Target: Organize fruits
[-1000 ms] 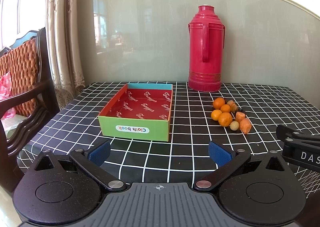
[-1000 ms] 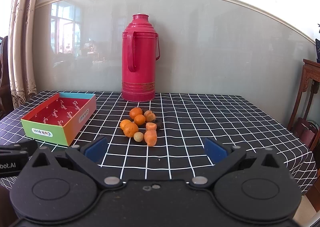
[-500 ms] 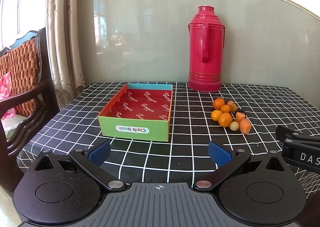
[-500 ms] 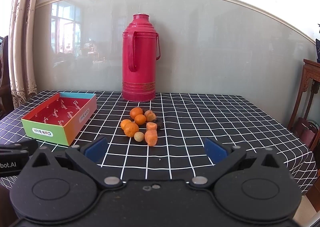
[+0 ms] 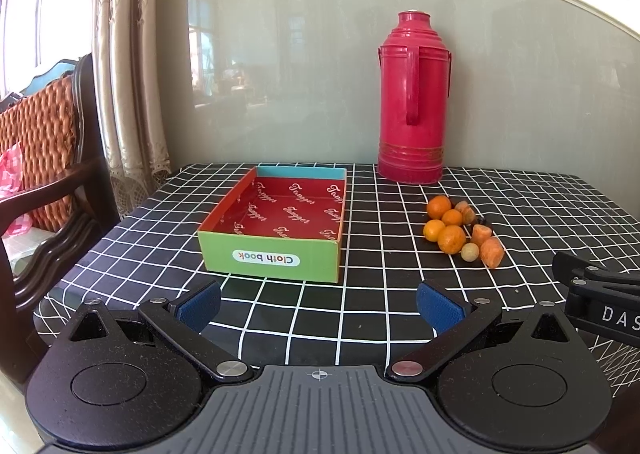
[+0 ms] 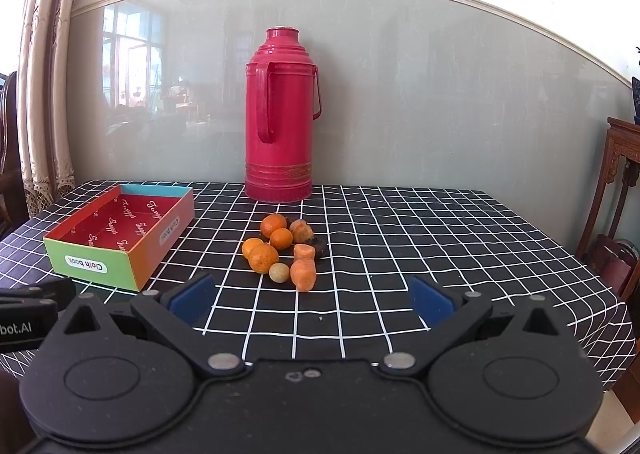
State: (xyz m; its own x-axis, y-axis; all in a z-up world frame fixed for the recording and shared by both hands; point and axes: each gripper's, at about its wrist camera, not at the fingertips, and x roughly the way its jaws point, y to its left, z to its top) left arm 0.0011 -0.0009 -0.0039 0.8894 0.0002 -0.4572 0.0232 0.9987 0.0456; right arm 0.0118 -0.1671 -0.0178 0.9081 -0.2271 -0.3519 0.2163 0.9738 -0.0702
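Observation:
A cluster of small oranges (image 6: 263, 257), carrot pieces (image 6: 303, 274) and one pale round fruit (image 6: 279, 273) lies mid-table; the left wrist view shows the same oranges (image 5: 451, 239) to the right. An empty cardboard box (image 5: 276, 238) with a red inside and a green "Cloth book" front stands left of them, also visible as the box (image 6: 120, 238) from the right. My left gripper (image 5: 319, 304) is open, near the table's front edge, facing the box. My right gripper (image 6: 312, 300) is open, just short of the fruit. Neither holds anything.
A tall red thermos (image 6: 280, 126) stands at the back against the wall, behind the fruit. The checked tablecloth (image 6: 440, 254) covers the table. A wooden chair (image 5: 44, 158) sits off the left edge, dark wooden furniture (image 6: 618, 190) off the right.

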